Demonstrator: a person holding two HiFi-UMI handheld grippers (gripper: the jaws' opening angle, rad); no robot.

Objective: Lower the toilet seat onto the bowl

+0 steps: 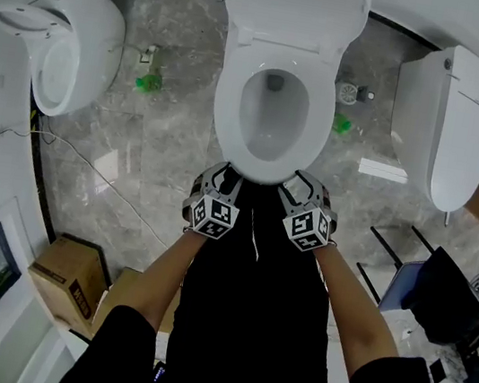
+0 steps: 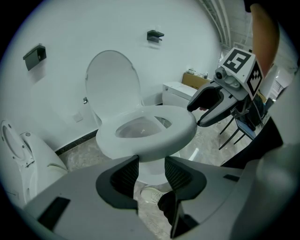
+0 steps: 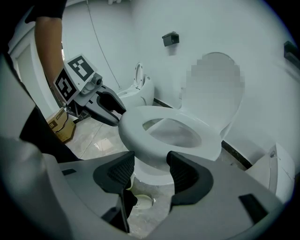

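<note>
Seat position: the white oval plastic toilet seat (image 1: 228, 111) lay flat, and by the look of it already rested on the white ceramic bowl (image 1: 267, 138). The rounded white lid (image 1: 293, 4) stood up behind it.
Seat axis: its long axis ran straight away from you, with the hinge at the far end under the lid and the front edge nearest you.
Left tongs: your left gripper (image 1: 225, 175) sat at the seat's front-left edge. Its jaws were wide and its ribbed pads were clear of the rim, so it gripped nothing.
Right tongs: your right gripper (image 1: 299, 185) mirrored it at the front-right edge. Its jaws were also wide and it was also empty.
Direction: the seat lay just ahead of and slightly above both jaw gaps.
Nearer hand: neither, as both were about equally close to the front edge.
Judgement: the lowering looked done, so you probably only needed to draw back towards yourself.
</note>
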